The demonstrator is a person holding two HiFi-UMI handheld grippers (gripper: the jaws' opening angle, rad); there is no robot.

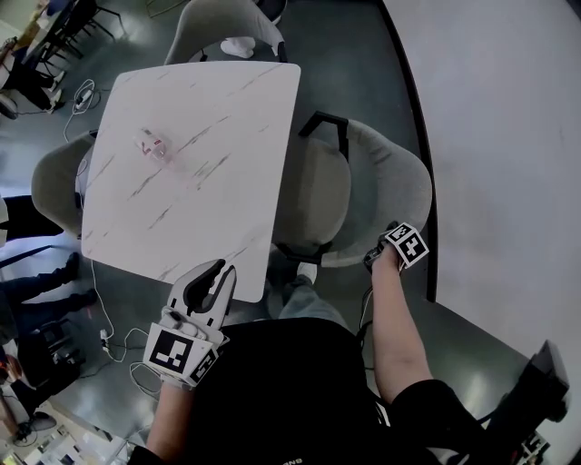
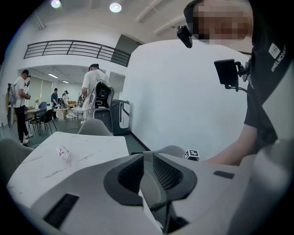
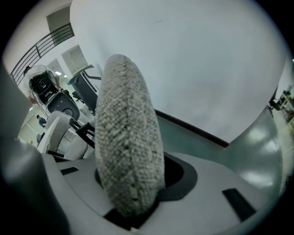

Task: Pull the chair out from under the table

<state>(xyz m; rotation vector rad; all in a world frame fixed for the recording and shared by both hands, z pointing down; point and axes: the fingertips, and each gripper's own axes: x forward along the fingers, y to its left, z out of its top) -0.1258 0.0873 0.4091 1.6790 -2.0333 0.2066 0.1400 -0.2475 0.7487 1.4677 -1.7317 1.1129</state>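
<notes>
Chair (image 1: 323, 192), the gray one with the soft back, sits at the 3 o'clock side of the table (image 1: 218, 109). The front of its seat is right at the table's edge, and we cannot tell how much of it is under the top.

Our right gripper (image 1: 374, 259) is squeezed onto the chair's back rim (image 3: 128, 137), at about 5 o'clock on the chair. In the right gripper view the thick woven rim fills the gap between the jaws.

Our left gripper (image 1: 215, 283) hangs over the table's 6 o'clock edge, near the corner by our body. Its jaws are a little way apart and nothing is between them.

A small clear bottle (image 1: 152, 145) lies on its side on the table, toward 10 o'clock. It has some pink on it. We cannot tell what is inside it.

One more gray chair (image 1: 222, 27) stands at the table's 12 o'clock side, and another one (image 1: 53, 186) stands at 9 o'clock.
</notes>
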